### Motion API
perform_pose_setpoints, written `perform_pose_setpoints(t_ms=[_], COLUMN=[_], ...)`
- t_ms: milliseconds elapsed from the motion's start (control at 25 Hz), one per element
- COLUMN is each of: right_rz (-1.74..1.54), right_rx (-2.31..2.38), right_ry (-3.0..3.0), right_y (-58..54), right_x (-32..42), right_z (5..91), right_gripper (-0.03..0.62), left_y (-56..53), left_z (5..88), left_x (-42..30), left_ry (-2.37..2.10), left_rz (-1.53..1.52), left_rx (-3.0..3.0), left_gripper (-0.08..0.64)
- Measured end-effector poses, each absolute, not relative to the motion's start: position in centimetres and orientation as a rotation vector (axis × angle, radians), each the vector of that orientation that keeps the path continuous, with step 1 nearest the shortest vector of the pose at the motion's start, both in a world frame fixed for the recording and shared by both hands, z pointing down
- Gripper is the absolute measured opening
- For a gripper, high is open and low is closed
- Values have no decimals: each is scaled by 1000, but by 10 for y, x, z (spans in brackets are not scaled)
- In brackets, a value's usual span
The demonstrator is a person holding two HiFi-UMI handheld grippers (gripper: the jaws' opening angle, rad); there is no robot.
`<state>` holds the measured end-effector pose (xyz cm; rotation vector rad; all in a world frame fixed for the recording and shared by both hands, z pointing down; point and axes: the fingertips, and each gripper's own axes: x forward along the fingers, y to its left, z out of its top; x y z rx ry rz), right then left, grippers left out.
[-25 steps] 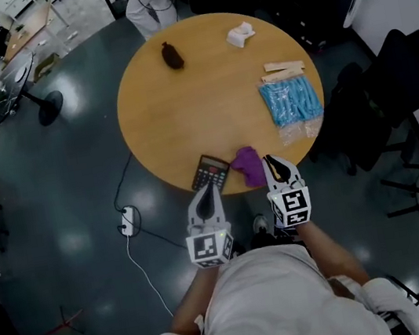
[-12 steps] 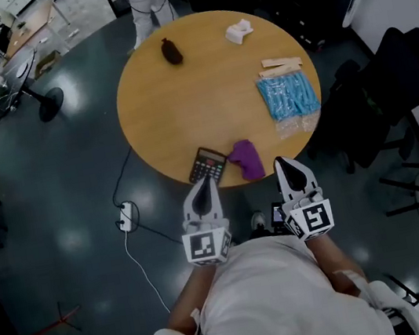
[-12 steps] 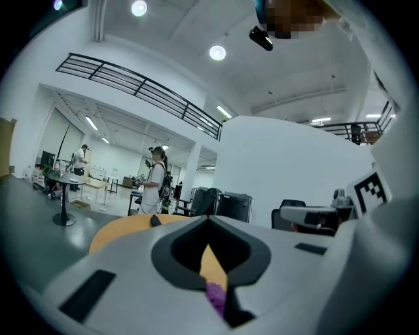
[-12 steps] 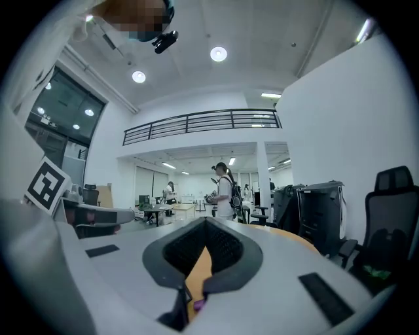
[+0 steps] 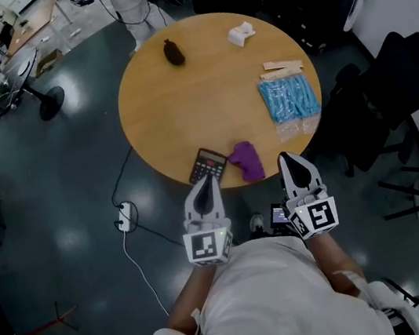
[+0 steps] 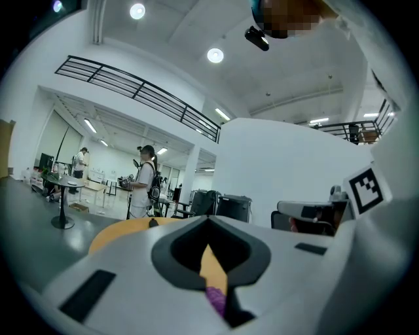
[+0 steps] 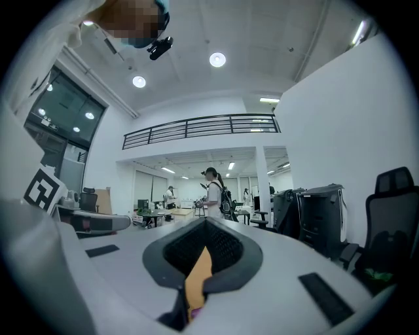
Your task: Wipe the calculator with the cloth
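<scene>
Right claw (image 5: 288,159) has backed off toward 5 o'clock; it and left claw (image 5: 205,185) are closed, empty. The cloth (image 5: 246,160) seems soft and light: pinch its middle.

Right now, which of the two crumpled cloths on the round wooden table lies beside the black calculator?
The purple cloth, at the near edge just right of the black calculator; the white crumpled cloth sits far across the table.

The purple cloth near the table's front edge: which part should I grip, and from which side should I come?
Pinch the bunched middle of the purple cloth, coming from above and from its right, since the calculator lies close on its left. The cloth looks crumpled, so a fold should stand up there. The right gripper, shut, is nearer.
</scene>
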<state>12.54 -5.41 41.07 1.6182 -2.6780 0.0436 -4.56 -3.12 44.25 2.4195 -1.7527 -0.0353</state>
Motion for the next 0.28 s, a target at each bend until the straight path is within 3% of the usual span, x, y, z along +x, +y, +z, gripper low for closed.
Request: perform_pose_setpoints(t_ms=[280], right_rz=[58], right_rx=[1615], right_ry=[-2681], right_y=[-54], right_x=[125], right_z=[414], right_gripper=[15], left_y=[-32], left_z=[443], left_x=[-46], left_ry=[-1757], left_rz=[-25], left_rx=[2422], left_gripper=[8])
